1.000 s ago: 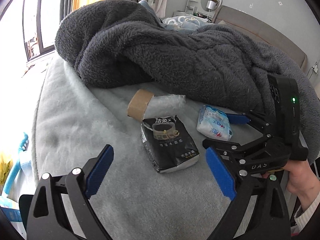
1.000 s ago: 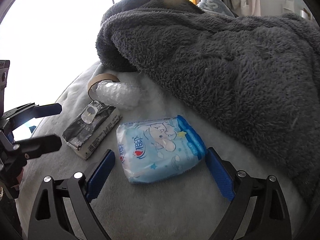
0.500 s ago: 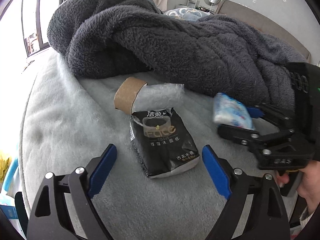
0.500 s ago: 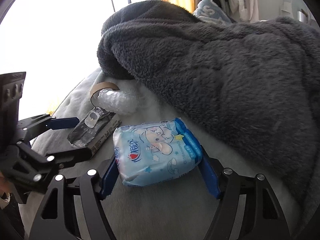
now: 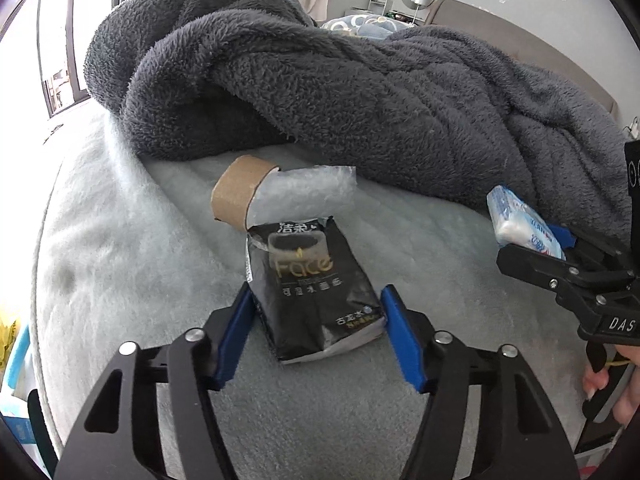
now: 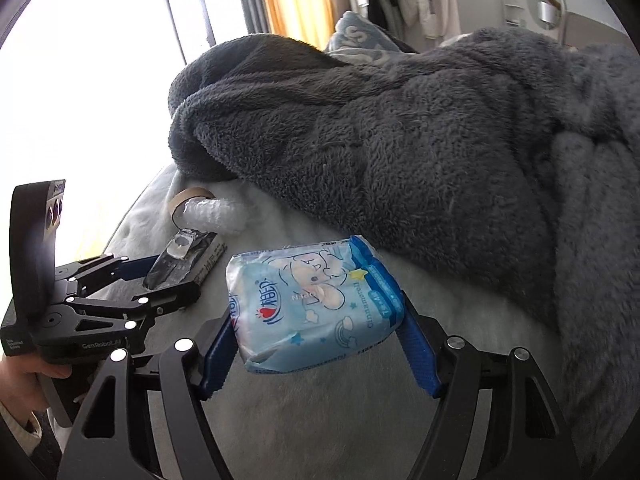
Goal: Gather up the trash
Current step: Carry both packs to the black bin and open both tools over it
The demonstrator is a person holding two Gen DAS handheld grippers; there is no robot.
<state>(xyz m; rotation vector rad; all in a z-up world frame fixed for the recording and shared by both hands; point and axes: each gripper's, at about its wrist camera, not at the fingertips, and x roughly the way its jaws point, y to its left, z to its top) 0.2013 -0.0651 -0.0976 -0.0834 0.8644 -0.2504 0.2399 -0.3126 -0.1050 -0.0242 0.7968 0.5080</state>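
1. Our left hand-held gripper [image 5: 316, 332] has just been closing; its blue pads are pressing the sides of the black tissue pack [image 5: 312, 288], which is lying on the bed [image 5: 120, 264].
2. Our right hand-held gripper [image 6: 320, 344] is clenching the blue tissue pack [image 6: 316, 304], holding it off the bed.
3. A cardboard roll [image 5: 240, 190] with bubble wrap [image 5: 308, 188] is lying just behind the black pack.
4. A dark fleece blanket [image 5: 360, 92] is heaping beyond.
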